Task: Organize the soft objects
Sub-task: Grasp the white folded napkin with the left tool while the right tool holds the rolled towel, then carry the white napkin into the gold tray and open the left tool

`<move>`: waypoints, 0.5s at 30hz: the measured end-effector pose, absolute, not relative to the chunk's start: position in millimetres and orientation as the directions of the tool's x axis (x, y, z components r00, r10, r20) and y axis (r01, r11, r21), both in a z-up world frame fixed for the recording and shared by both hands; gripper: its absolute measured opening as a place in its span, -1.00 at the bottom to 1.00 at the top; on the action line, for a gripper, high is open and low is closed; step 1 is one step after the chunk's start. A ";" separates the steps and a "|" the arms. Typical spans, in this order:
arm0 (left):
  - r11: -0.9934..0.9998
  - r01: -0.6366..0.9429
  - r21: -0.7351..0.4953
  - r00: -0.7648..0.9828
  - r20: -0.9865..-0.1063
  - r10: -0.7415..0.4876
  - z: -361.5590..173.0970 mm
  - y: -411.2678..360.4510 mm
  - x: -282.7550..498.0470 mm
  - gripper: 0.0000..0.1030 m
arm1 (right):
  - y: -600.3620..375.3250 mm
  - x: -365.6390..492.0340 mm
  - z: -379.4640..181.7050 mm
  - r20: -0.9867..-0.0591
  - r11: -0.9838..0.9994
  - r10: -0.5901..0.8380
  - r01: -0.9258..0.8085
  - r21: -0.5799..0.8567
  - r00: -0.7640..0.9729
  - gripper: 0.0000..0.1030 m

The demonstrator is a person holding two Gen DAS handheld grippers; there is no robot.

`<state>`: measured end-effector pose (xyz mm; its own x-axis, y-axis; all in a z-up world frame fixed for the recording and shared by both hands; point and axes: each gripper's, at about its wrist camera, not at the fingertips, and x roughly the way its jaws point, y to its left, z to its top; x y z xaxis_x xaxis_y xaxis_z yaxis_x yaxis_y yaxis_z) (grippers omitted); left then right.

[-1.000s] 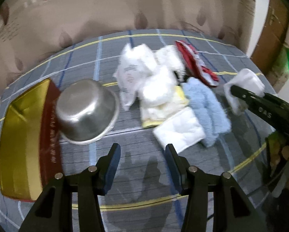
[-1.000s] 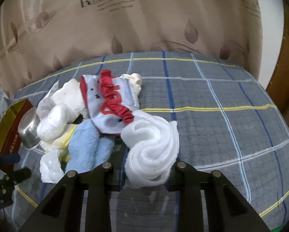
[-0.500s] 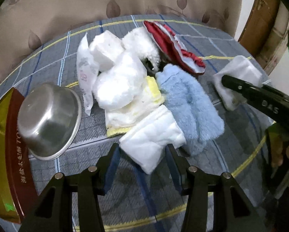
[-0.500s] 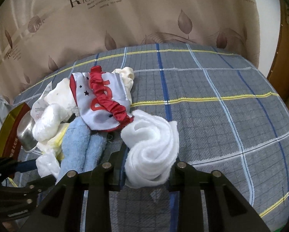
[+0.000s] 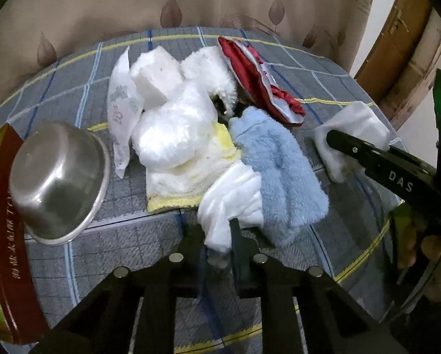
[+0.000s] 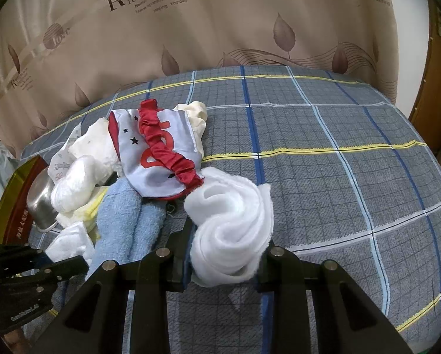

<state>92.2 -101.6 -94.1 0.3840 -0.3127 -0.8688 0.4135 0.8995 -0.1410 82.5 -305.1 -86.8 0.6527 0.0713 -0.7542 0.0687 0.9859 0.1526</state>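
- Judging by how things are lying, the sorting is only beginning: most soft items are sitting in one jumbled heap on the plaid-covered table [image 6: 323,153], and nothing is looking stacked or grouped yet.
- The left gripper [image 5: 217,246] is pinching the near corner of a small white folded cloth [image 5: 232,197], its jaws drawn close on a thin bunch of fabric; the cloth is lying at the heap's near edge, touching the light blue fleece towel [image 5: 279,174].
- The right gripper [image 6: 225,265] is clamping a rolled white towel [image 6: 235,230], which is bulging between the jaws and sitting apart from the heap, just right of it.
- The blue towel is looking thick and shaggy, draping limply beside a flat cream cloth with a yellow trim [image 5: 188,183].
- A glossy, crinkled clear plastic bag of white stuffing [image 5: 173,129] is resting on that cream cloth, with a blocky white foam-like piece [image 5: 155,73] and a fluffy white plush item [image 5: 211,70] behind it.
- A satin-like white garment with red ruffled elastic and star prints [image 6: 158,153] is lying over the heap's far side.
- A thin printed paper-like packet [image 5: 120,109] is leaning at the heap's left.
- A shiny stainless steel bowl [image 5: 58,180] is tilting against a gold and red tin lid [image 5: 2,236], both hard and, in my judgement, outside the sorting.
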 end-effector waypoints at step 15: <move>0.907 0.385 -0.171 0.422 -0.842 -0.337 -53.3 -56.0 64.8 -0.76 | -303.5 81.2 -82.1 -0.744 0.987 0.065 0.068 0.147 0.665 -0.48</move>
<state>64.8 -56.0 -53.3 0.4216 -0.3371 -0.8418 0.3846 0.9072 -0.1706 81.2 -303.5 -82.1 0.6653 0.0647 -0.7438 0.0682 0.9868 0.1468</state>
